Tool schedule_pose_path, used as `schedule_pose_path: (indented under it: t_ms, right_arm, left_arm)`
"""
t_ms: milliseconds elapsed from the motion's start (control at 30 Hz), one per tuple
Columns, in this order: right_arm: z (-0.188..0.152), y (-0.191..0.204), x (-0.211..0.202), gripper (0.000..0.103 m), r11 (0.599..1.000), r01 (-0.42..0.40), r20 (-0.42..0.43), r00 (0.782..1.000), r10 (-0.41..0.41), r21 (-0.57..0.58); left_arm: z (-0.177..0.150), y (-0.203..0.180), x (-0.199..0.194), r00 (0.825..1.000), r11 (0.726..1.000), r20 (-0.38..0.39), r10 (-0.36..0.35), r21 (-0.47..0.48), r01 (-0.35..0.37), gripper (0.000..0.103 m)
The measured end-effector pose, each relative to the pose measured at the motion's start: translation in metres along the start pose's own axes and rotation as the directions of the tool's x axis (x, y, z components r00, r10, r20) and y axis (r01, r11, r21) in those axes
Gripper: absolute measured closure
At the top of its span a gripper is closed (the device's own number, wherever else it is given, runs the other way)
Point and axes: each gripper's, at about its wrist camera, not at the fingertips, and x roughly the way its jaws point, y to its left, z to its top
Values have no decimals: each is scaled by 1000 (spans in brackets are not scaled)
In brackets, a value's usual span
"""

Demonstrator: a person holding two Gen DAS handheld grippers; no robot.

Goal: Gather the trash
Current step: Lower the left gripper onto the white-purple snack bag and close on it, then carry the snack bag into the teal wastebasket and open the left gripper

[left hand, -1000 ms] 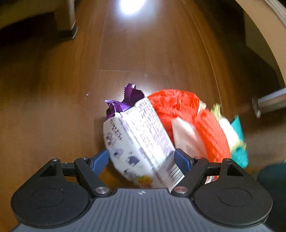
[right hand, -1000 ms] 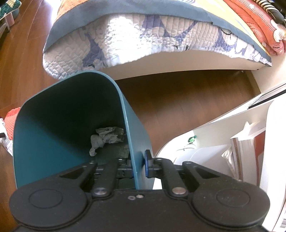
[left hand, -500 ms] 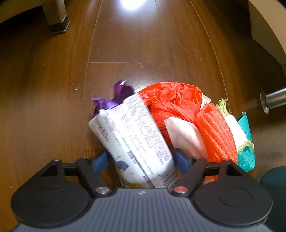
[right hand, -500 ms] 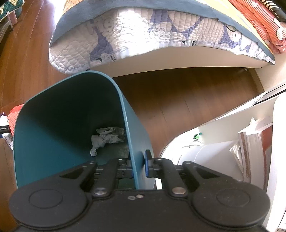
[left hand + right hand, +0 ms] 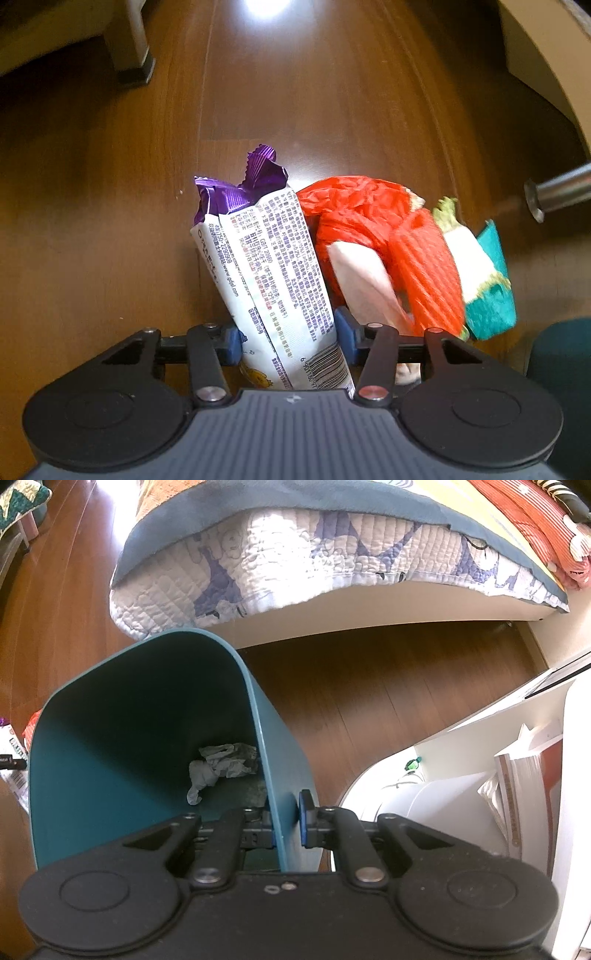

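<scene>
While clamped on the teal bin (image 5: 147, 738) wall at lower centre, right gripper (image 5: 287, 823) holds; crumpled tissue (image 5: 221, 768) inside. Left gripper (image 5: 288, 341), jaws just closing, seemingly pinches white snack wrapper (image 5: 273, 280) at lower centre; red wrapper (image 5: 369, 210) just right, on wood floor (image 5: 110, 221).

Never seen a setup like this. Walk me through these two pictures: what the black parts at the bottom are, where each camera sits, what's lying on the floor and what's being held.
No robot here: a person holds a two-fingered claw in each hand, and a wide-angle camera on each looks forward along its fingers. The black shapes at the bottom are the claws themselves.

Left view: the left claw has just been closing; its blue pads now press a white and purple snack wrapper. Beside it on the wooden floor lie red crumpled wrapping and a teal and white packet.

Right view: the right claw pinches the wall of a teal bin with crumpled paper inside. A quilted bed stands behind.
</scene>
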Motion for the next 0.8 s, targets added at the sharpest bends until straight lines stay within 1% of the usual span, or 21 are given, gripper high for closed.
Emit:
schedule_pose_path:
  t_ms: [67, 167, 300, 400, 500, 567, 633, 700, 800]
  right_arm:
    - [-1, -1, -2, 94, 1000, -4, 6, 1000, 4, 3]
    - [-2, -4, -6, 93, 1000, -18, 15, 1000, 18, 24]
    - [-3, -6, -14, 93, 999, -36, 28, 999, 35, 39]
    - [-4, -10, -14, 94, 997, -50, 32, 998, 48, 63]
    - [-5, -8, -12, 93, 997, -52, 30, 998, 50, 64]
    - [-6, -6, -11, 93, 997, -51, 32, 998, 50, 54]
    - [-6, -6, -11, 93, 997, -53, 33, 998, 51, 53]
    - [-5, -4, -11, 93, 997, -55, 34, 998, 53, 47]
    - [-5, -4, -12, 93, 997, -59, 34, 998, 57, 41]
  left_arm:
    - [0, -3, -12, 1000, 1000, 2, 9, 27, -9, 55]
    - [2, -9, -34, 1000, 999, -1, 1, 46, -1, 55]
    - [4, -24, -73, 1000, 993, 7, -15, 118, 14, 55]
    - [3, -45, -112, 998, 981, 33, -45, 189, 38, 55]
    - [0, -68, -159, 990, 963, 41, -134, 241, 120, 55]
    - [-7, -93, -189, 980, 937, 51, -193, 305, 168, 55]
    - [-15, -118, -211, 971, 908, 50, -233, 368, 199, 55]
    - [-23, -144, -227, 963, 879, 19, -269, 414, 237, 55]
    - [-37, -181, -246, 938, 821, -22, -345, 477, 313, 55]
